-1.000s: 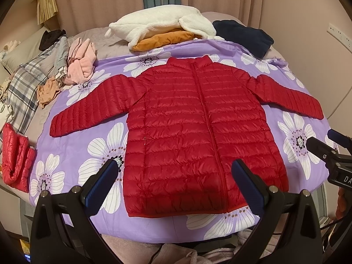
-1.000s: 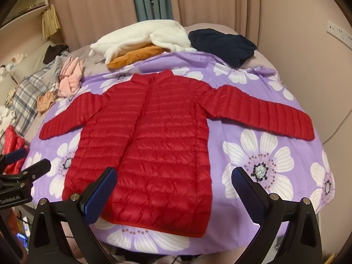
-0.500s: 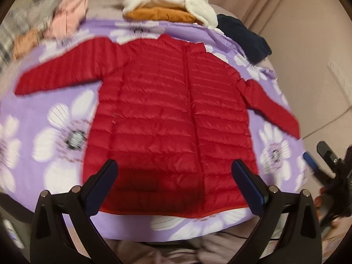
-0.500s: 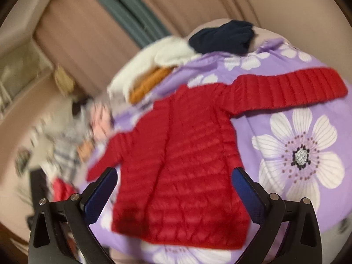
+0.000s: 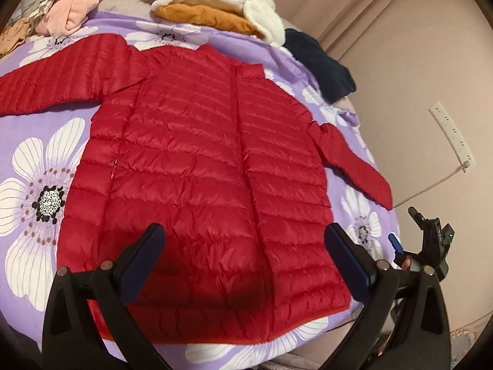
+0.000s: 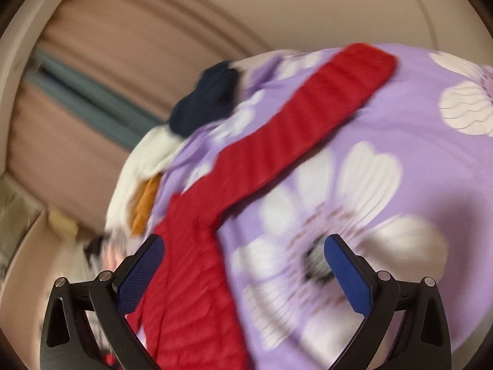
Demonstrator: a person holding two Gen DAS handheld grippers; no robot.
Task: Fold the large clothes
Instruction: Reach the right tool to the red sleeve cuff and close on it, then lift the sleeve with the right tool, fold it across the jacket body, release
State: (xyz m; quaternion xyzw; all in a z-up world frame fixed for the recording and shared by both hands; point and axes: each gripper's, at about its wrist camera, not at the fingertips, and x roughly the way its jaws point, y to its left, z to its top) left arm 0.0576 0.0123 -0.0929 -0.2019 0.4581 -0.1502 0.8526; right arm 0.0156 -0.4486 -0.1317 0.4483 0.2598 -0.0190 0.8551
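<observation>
A red jacket [image 5: 200, 166] is laid flat on a purple floral sheet [image 5: 40, 141] beside beige walls; the left gripper [image 5: 245, 240] and right gripper [image 6: 243, 246] are held spread, empty.

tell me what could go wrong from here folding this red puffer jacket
1. The red puffer jacket has a smooth, puffy shell, so a thin pinch by the open left gripper may slip off.
2. The right sleeve reaches the edge of the purple floral sheet; a loose grab by the open right gripper could drag it off the side.
3. The right wrist view is blurred, so aim may be off.
</observation>
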